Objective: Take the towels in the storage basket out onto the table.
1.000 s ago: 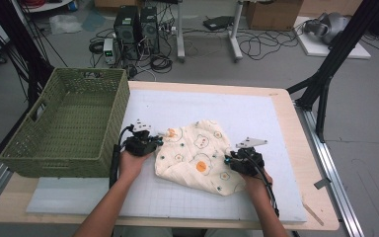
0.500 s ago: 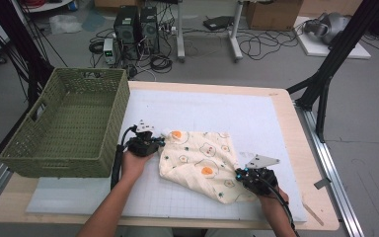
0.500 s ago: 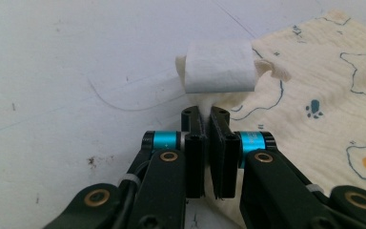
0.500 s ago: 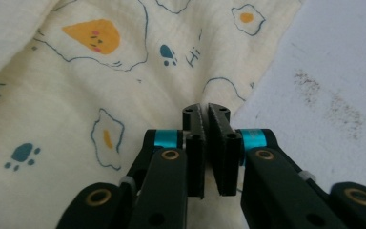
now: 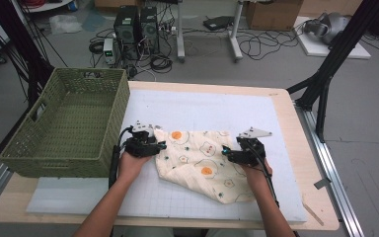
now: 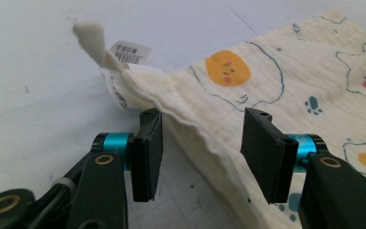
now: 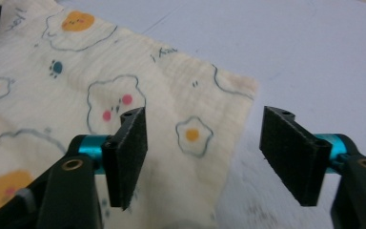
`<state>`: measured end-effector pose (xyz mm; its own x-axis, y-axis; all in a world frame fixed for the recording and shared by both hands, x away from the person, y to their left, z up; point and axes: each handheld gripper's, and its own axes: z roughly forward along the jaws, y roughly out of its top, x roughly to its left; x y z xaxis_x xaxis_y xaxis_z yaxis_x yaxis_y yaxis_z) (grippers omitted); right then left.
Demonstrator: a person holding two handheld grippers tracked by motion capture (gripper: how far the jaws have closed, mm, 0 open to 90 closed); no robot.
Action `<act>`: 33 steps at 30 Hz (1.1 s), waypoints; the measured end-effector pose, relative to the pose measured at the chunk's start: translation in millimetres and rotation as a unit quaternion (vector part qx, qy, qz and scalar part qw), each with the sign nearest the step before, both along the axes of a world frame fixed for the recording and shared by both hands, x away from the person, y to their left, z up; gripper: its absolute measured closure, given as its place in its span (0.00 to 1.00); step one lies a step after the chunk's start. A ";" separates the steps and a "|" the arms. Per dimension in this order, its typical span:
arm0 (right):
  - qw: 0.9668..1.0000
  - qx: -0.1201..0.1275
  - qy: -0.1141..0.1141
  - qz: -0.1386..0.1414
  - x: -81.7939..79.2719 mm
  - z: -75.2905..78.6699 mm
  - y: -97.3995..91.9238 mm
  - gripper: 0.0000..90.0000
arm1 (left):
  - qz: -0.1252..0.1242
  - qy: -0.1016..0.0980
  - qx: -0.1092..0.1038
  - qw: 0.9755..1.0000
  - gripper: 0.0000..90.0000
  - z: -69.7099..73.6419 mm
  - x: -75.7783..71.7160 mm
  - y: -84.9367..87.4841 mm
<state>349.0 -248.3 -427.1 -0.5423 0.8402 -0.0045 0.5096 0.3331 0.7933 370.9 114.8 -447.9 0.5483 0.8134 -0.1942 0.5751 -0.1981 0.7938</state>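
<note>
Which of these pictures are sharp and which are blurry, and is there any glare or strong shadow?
High view: soft and grainy, evenly lit, with no glare on the mat and faint shadow beside the basket. Left gripper view: the cloth weave and its tag are crisp, the near jaws slightly soft. Right gripper view: cloth print a bit blurred, bottom edge smeared, light flat.

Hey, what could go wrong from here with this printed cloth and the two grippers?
Both hand-held grippers, left and right, have just opened, so the cloth lies loose and still rumpled; a regrasp may catch several layers. The care label at the twisted corner could snag a jaw. The green basket crowds the left hand.
</note>
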 end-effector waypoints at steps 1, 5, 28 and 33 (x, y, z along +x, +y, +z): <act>1.000 0.000 0.005 -0.001 5.8 -1.0 4.5 0.35 | -0.005 0.001 0.004 1.000 0.56 -1.1 0.1 -1.7; 0.999 -0.046 0.029 -0.003 25.3 -8.4 19.1 0.47 | -0.004 -0.005 0.029 1.000 0.64 -2.5 -0.8 -4.8; 0.996 -0.038 0.010 -0.075 22.8 -4.5 -12.0 0.83 | 0.044 -0.029 0.032 0.998 0.56 6.2 24.7 -9.0; 0.999 0.009 0.016 -0.040 10.0 -5.1 -18.6 0.60 | 0.020 -0.063 0.032 0.997 0.52 21.0 3.6 -7.5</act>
<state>359.0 -266.9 -432.2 -0.4735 0.8804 0.0262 0.5586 0.2772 0.7817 374.5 107.3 -426.9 0.5325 0.8433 -0.0728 0.4795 -0.2297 0.8469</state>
